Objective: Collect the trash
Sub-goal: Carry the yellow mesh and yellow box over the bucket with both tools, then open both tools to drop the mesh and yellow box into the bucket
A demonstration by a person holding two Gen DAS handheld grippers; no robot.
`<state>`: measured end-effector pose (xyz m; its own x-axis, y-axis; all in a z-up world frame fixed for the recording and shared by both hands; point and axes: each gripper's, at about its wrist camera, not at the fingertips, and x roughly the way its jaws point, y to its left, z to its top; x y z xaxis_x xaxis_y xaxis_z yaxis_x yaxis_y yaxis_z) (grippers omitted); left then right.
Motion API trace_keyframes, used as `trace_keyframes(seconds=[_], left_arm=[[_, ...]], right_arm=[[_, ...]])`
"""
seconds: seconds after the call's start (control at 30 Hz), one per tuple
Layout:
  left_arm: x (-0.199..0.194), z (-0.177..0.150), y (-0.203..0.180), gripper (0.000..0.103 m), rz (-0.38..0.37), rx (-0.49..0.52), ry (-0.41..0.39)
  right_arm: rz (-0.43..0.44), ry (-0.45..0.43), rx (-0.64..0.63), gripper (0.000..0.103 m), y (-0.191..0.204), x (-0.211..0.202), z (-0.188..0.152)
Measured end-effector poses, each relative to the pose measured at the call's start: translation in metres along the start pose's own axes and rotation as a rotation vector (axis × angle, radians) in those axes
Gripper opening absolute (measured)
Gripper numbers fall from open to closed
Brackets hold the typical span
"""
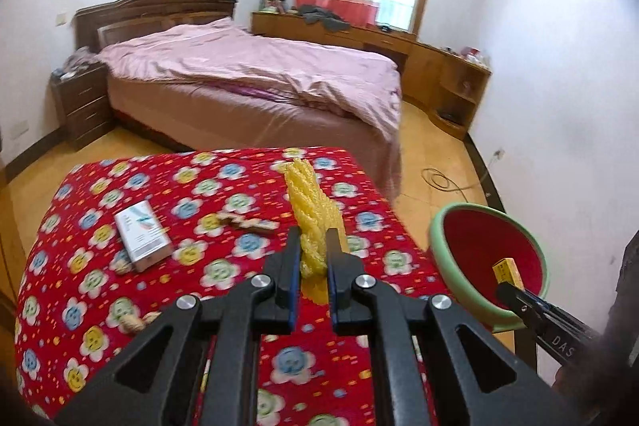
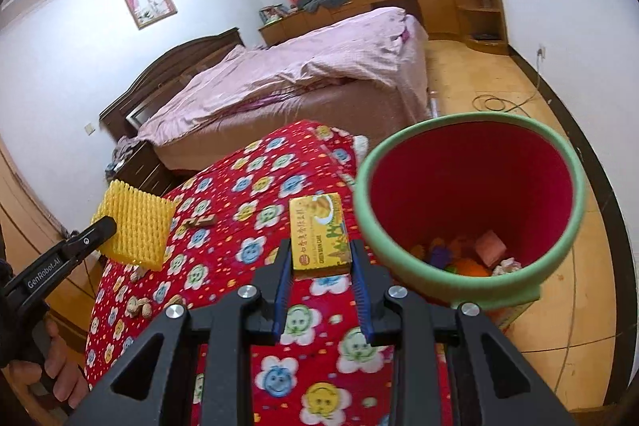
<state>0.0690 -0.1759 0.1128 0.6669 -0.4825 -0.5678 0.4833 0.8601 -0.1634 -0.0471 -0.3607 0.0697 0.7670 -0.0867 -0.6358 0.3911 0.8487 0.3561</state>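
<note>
bedroom: right tool (image 2: 321, 258) grips "green bean cake" box (image 2: 319, 232).

I count two grippers: my left gripper (image 1: 313, 252) and my right gripper (image 2: 321, 258). I see one yellow foam net (image 1: 315, 214), one yellow cake box (image 2: 319, 236), one white box (image 1: 141, 234), one small wooden piece (image 1: 249, 222) and one green-rimmed bin (image 2: 459, 278). On the flowered cloth (image 2: 247, 186) I make out at least three peanuts (image 2: 139, 306). One bed (image 1: 247, 74).
</note>
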Motion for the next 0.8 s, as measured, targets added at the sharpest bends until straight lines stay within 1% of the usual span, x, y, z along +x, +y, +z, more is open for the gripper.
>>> trace_keyframes(seconds=[0.2, 0.4, 0.5, 0.7, 0.8], left_arm=[[0.012, 0.009, -0.039, 0.01, -0.061, 0.075, 0.002], [0.032, 0.015, -0.079, 0.01, -0.132, 0.126, 0.041], [0.042, 0.016, -0.096, 0.01, -0.164, 0.14, 0.057], [0.064, 0.014, -0.128, 0.01, -0.203, 0.16, 0.074], [0.081, 0.01, -0.146, 0.01, -0.218, 0.172, 0.104]], right_arm=[[-0.036, -0.028, 0.053, 0.03, -0.03, -0.009, 0.005], [-0.069, -0.044, 0.093, 0.03, -0.06, -0.014, 0.01], [-0.081, -0.047, 0.116, 0.03, -0.076, -0.013, 0.013], [-0.102, -0.052, 0.137, 0.03, -0.105, -0.006, 0.022], [-0.102, -0.048, 0.144, 0.03, -0.117, 0.0, 0.027]])
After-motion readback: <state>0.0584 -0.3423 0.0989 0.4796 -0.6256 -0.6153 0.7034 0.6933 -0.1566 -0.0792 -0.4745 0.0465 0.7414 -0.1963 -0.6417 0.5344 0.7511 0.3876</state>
